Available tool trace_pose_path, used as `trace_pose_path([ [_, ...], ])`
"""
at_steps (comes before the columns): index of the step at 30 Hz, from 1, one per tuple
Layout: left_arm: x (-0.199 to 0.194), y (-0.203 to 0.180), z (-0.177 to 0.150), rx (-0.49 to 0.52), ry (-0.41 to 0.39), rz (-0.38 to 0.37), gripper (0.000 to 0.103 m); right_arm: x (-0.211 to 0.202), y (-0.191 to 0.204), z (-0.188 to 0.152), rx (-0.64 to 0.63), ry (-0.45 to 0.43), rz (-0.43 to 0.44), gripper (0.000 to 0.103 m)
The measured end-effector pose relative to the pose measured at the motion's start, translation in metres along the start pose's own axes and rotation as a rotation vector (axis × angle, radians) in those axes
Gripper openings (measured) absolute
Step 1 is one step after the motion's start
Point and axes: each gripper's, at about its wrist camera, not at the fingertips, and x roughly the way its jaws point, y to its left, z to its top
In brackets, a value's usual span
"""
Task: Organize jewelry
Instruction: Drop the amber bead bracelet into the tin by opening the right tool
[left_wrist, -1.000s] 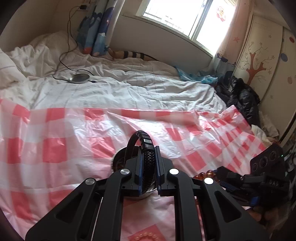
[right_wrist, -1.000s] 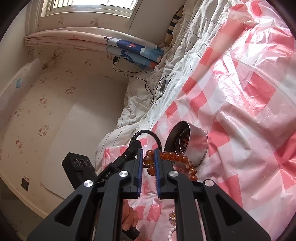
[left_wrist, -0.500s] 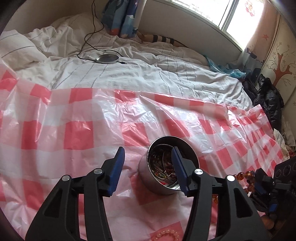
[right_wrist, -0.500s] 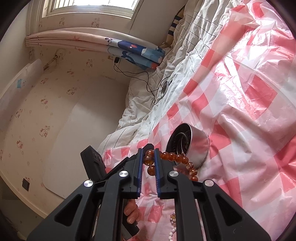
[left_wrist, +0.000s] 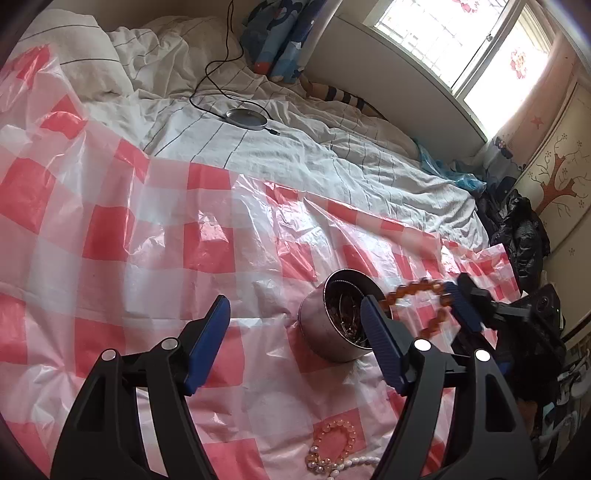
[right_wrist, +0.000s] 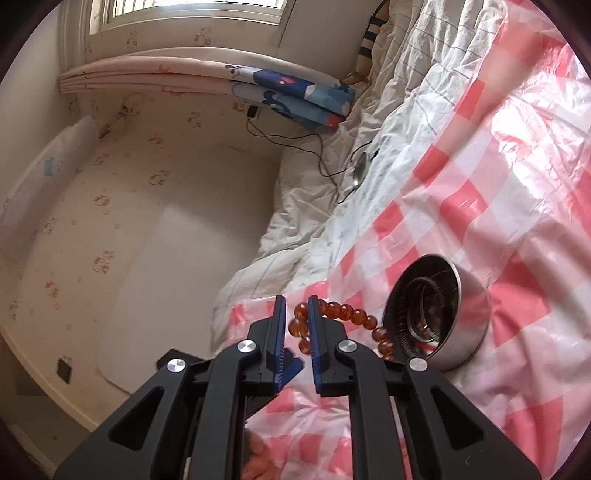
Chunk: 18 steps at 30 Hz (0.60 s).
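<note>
A round metal tin holding several pieces of jewelry sits on the red-and-white checked plastic sheet; it also shows in the right wrist view. My left gripper is open and empty, just left of and above the tin. My right gripper is shut on an amber bead bracelet, held beside the tin's rim; the bracelet also shows in the left wrist view. A pink bead bracelet and a pearl strand lie on the sheet in front.
White striped bedding lies beyond the sheet, with a round silver disc and cable on it. Dark clothing is piled at the bed's right end. A wall and window sill run along the far side.
My left gripper let go of the black braided bracelet over the tin, opened wide and drew back to the left. My right gripper carried the amber bracelet closer to the tin.
</note>
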Motion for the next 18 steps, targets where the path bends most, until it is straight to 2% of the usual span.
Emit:
trace_pose_path([
  [1,0.0,0.0,0.0,0.003,0.002,0.002,0.069,0.002,0.002,0.002,-0.07,-0.019,-0.154,0.023],
  [2,-0.001,-0.001,-0.001,0.005,0.005,0.004,0.069,0.002,0.004,0.003,-0.131,-0.04,-0.266,0.024],
  [3,-0.002,-0.001,-0.001,0.008,0.008,0.005,0.069,-0.001,0.005,0.002,-0.169,-0.058,-0.353,0.023],
  [4,-0.002,-0.002,-0.002,0.015,0.012,0.007,0.07,-0.006,0.005,0.001,-0.18,-0.068,-0.4,0.024],
  [8,-0.008,-0.007,-0.007,0.065,0.012,0.039,0.073,-0.034,0.016,-0.015,-0.252,-0.113,-0.472,0.042],
  [12,-0.017,-0.003,-0.024,0.068,0.026,0.047,0.076,-0.048,0.018,-0.045,-0.325,-0.053,-0.511,0.051],
  [16,-0.017,0.0,-0.048,0.096,0.092,0.055,0.076,-0.057,-0.01,-0.075,-0.201,0.044,-0.547,0.053],
  [18,-0.016,-0.003,-0.063,0.138,0.131,0.044,0.076,-0.066,-0.013,-0.087,-0.178,0.056,-0.531,0.053],
])
